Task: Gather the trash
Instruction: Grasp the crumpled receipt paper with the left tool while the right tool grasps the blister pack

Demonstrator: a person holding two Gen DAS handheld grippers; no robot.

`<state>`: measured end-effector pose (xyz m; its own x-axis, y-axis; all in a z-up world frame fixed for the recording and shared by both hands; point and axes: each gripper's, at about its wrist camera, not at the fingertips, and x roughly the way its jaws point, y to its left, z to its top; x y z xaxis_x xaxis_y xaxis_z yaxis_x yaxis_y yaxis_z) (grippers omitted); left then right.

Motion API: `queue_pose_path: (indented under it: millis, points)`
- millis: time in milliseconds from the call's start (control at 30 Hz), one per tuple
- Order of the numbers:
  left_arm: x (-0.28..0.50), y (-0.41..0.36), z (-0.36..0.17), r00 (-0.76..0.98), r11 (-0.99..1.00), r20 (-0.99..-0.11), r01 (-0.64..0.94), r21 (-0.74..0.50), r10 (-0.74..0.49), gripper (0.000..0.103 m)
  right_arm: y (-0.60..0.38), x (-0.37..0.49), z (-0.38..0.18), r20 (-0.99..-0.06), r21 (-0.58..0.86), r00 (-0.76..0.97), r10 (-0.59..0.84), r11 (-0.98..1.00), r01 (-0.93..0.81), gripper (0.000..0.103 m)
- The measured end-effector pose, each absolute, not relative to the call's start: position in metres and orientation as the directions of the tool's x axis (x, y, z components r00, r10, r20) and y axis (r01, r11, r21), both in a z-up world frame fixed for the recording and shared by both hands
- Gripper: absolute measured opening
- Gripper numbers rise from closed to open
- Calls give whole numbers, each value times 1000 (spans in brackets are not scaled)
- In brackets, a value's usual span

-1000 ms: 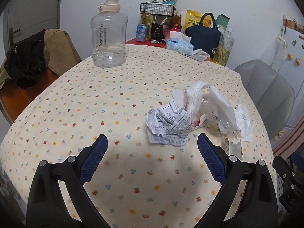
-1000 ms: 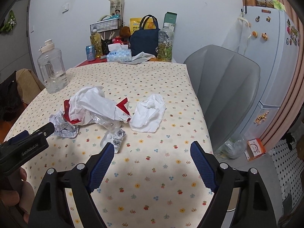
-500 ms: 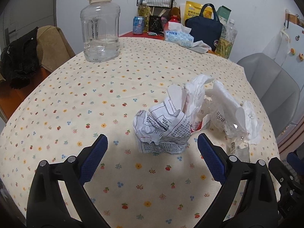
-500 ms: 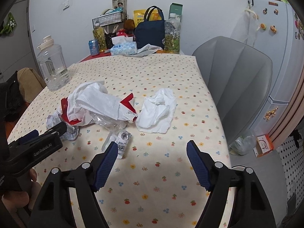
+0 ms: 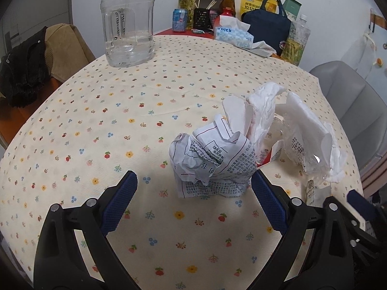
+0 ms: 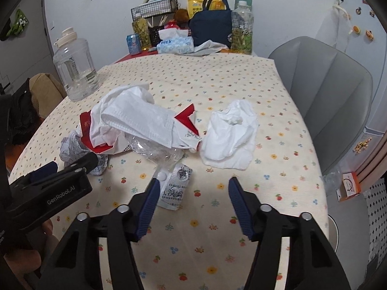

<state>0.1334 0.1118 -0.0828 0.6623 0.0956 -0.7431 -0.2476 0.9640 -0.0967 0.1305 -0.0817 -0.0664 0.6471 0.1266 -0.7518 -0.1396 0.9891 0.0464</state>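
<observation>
A crumpled printed paper ball (image 5: 212, 162) lies on the flowered tablecloth (image 5: 121, 125). My left gripper (image 5: 193, 181) is open, its tips either side of the ball's near edge. Behind it lie a white face mask (image 6: 137, 120), red-and-white packaging (image 6: 186, 118), clear plastic (image 6: 157, 152) and a white tissue (image 6: 229, 135). A foil blister pack (image 6: 176, 188) lies just ahead of my right gripper (image 6: 193, 188), which is open and empty. The left gripper also shows in the right wrist view (image 6: 48, 183).
A big clear water jug (image 5: 128, 21) stands at the far left. A tissue box (image 5: 232, 36), navy bag (image 5: 266, 29), bottles and a can (image 5: 180, 19) line the back. A grey chair (image 6: 324, 91) is to the right, a chair with dark clothes (image 5: 24, 67) to the left.
Both grippers have moved forward toward the trash pile. The paper ball now sits between my left fingertips. The right gripper has neared the blister pack.
</observation>
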Motion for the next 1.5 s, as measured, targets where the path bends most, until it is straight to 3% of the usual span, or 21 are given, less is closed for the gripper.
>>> queue_pose_path:
  millis: [67,133,200,400,567,767,833,1033,1500]
  points:
    - [135,112,-84,658,964,-747,-248,-97,94,94,-79,133,-70,-761,51,634,135,988,-149,40]
    - [138,112,-84,654,964,-750,-247,-95,94,94,-75,135,-74,-772,58,618,148,985,-163,20]
    - [140,112,-85,650,965,-754,-246,-89,96,94,-73,135,-77,-778,57,611,149,984,-167,13]
    - [148,107,-89,623,968,-776,-242,-69,100,94,-75,129,-73,-767,51,626,145,985,-166,12]
    - [152,105,-92,609,969,-788,-237,-68,94,84,-82,124,-66,-762,48,634,134,987,-152,12]
    - [148,103,-90,620,970,-778,-234,-64,98,59,-90,116,-58,-749,45,650,124,990,-136,12]
    - [144,104,-88,626,970,-776,-226,-91,73,41,-92,114,-55,-745,45,656,123,990,-135,12]
    - [130,106,-80,640,966,-766,-230,-115,61,35,-93,106,-46,-729,45,673,122,990,-131,12]
    - [90,117,-33,750,959,-662,-197,-206,12,34,-100,78,-13,-668,34,738,97,994,-100,12]
